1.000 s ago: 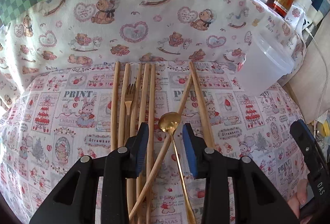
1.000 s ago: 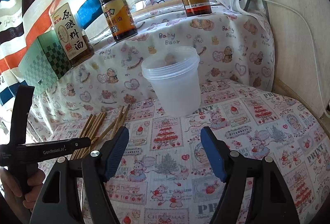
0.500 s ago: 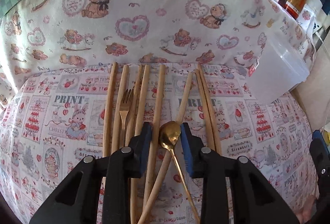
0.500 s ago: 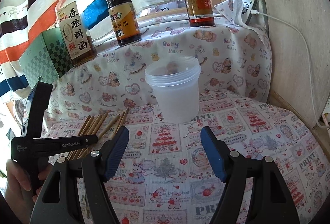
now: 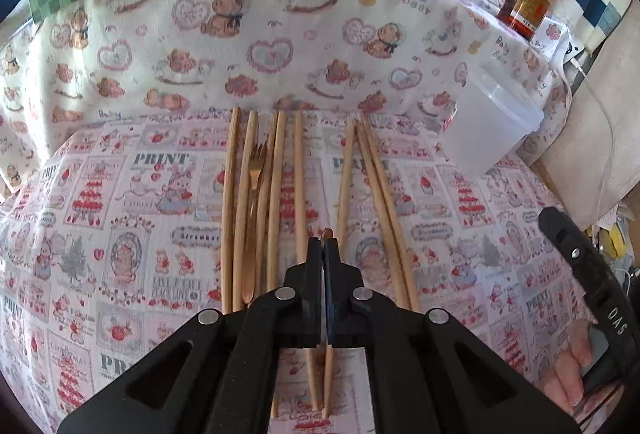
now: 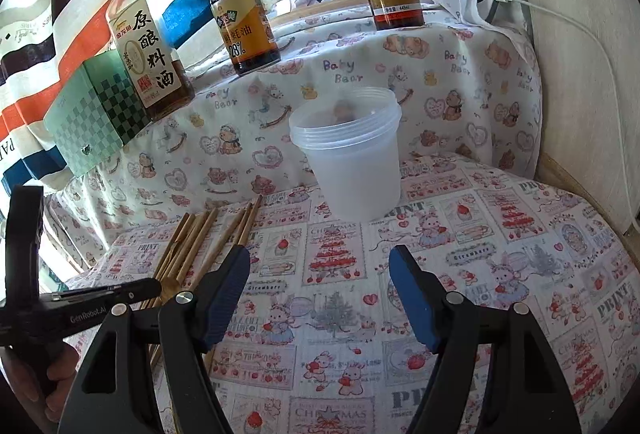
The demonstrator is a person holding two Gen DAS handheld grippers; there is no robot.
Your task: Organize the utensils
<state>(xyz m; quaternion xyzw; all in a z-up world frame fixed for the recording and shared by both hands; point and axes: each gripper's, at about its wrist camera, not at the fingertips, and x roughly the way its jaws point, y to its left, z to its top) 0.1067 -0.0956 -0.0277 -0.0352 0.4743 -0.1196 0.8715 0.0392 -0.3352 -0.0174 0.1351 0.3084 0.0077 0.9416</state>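
Left wrist view: left gripper (image 5: 323,246) is pinching the gold spoon (image 5: 328,233) among chopsticks (image 5: 276,190); at two o'clock, a plastic cup (image 5: 490,130) is standing; right gripper (image 6: 320,274) is hovering, jaws spread.

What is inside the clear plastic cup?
The clear plastic cup looks empty; only the bear-print cloth shows through it. Its bottom is not clearly visible.

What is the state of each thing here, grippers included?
left gripper, shut on a golden tip
right gripper, open, empty
plastic container, upright, lidless, looks empty
chopsticks, lying flat
fork, flat among chopsticks
bottles, upright
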